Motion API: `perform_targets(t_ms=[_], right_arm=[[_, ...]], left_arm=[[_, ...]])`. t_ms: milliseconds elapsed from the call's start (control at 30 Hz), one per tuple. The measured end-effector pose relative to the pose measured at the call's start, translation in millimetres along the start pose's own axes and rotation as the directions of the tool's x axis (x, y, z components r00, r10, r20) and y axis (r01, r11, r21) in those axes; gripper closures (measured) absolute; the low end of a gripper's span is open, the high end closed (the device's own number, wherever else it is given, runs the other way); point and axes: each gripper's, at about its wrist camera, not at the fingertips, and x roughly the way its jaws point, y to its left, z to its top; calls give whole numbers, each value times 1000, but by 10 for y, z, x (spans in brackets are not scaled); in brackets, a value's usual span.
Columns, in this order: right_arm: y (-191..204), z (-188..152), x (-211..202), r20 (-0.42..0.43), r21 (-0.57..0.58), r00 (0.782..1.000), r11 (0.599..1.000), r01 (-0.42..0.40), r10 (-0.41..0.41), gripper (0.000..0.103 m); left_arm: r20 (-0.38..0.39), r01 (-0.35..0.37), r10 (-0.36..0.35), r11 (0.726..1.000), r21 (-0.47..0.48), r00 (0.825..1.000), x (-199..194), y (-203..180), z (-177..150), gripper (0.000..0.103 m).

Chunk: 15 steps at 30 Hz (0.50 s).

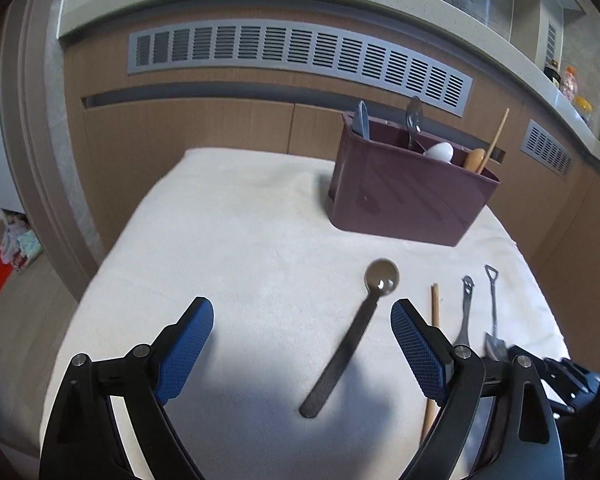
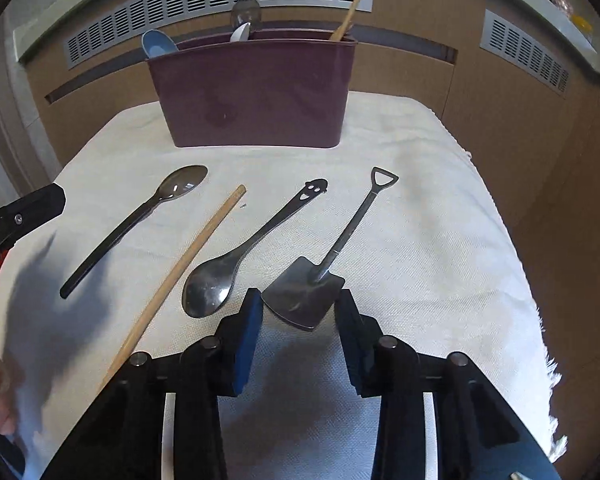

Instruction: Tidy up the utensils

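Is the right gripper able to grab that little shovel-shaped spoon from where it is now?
Probably yes. The right gripper is open, and the shovel spoon's blade lies between its fingers. Nothing blocks it; the smiley spoon lies just beside.

Four loose utensils lie in a row on the white-clothed worktop [image 2: 420,208]. At 9 o'clock, a dark spoon [image 2: 134,222] with a black handle, bowl toward 1 o'clock. Beside it a single wooden chopstick [image 2: 180,276], slanted the same way. Next a steel spoon [image 2: 236,260] with a smiley-face cutout in its handle end, bowl toward 7 o'clock. Last a shovel-shaped steel spoon [image 2: 324,268], blade nearest, handle toward 1 o'clock. At 12 o'clock stands a maroon utensil holder [image 2: 252,96], upright, with a blue spoon, white spoon, steel spoon and wooden pieces sticking out.
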Motion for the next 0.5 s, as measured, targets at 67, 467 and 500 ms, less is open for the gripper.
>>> perform_targets(t_ms=[67, 467, 500], right_arm=[[-69, 16, -65, 14, -7, 1000, 1000, 14, -14, 83], [-698, 174, -461, 84, 93, 996, 995, -22, 14, 92], [-694, 130, -407, 65, 108, 998, 994, -20, 13, 91]], left_arm=[[-12, 17, -17, 1000, 2, 1000, -4, -3, -17, 13], [-59, 87, -82, 993, 81, 995, -26, -342, -111, 13], [-60, 86, -81, 993, 85, 995, -23, -358, -116, 13]])
